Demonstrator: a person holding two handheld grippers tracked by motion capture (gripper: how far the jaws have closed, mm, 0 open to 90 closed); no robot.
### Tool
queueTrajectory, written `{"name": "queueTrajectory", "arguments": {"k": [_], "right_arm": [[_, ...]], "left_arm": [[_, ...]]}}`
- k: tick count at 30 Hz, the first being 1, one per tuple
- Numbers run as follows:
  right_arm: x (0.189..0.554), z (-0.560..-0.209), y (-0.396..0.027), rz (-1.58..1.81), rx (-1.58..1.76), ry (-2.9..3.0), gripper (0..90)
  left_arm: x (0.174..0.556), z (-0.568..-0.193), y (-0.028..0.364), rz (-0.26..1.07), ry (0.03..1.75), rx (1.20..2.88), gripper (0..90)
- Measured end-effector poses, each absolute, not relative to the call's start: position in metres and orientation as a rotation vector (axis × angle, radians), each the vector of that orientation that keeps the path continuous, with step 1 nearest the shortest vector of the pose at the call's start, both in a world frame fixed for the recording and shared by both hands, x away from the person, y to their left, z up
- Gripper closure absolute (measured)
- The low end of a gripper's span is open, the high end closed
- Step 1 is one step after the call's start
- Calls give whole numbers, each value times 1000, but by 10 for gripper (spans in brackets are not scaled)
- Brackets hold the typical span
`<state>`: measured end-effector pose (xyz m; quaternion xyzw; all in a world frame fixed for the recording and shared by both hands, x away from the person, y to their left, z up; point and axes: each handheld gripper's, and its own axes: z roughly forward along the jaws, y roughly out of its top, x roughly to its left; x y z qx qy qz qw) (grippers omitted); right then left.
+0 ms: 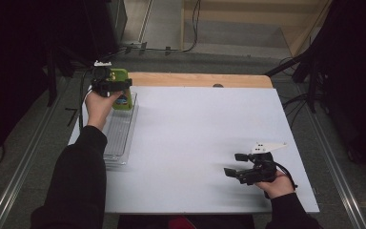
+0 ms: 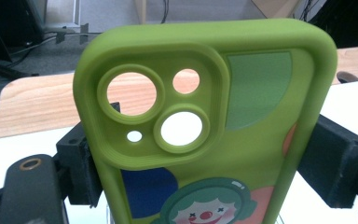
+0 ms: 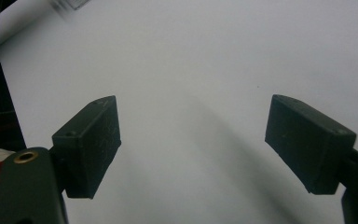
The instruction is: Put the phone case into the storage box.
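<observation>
**Phone Case Placement: Case Gripped Over the Tray, Release Pending**

My left gripper [image 1: 115,87] holds a green phone case [image 1: 120,90] by its two long edges. In the left gripper view, my fingers [image 2: 333,161] press against both sides of the phone case [image 2: 214,130], which stands upright between them, camera cut-outs at the top and a cartoon clown print lower down. The grip is firm; the case is clamped, not resting loose.

Reference landmark: the clear plastic tray [image 1: 119,131] at the left edge of the white counter [image 1: 195,138]. The case is at the far end of this tray, directly over it. I cannot tell from the pictures whether its lower edge already touches the tray.

My right gripper [image 1: 240,167] sits well to the right of the tray, near the front of the counter. Its fingers [image 3: 91,144] stand wide apart with nothing between them.

Status, as I judge it: pickup and transport are complete. Remaining steps: seat the case in the tray, open the left fingers, withdraw.
</observation>
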<state>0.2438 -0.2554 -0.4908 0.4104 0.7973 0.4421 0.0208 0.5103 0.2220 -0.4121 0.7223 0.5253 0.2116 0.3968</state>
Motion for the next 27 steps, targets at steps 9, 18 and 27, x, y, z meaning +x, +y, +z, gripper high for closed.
{"name": "queueTrajectory", "arguments": {"k": [9, 18, 27], "right_arm": [[244, -491, -255, 1373, 1273, 2475, 165], [244, -491, -255, 1376, 1274, 2471, 165], [244, -491, -255, 1376, 1280, 2471, 165]], "left_arm": [[513, -421, 219, 534, 1317, 1876, 150], [515, -424, 218, 547, 1336, 1879, 148], [520, -430, 214, 540, 1368, 1876, 23]]}}
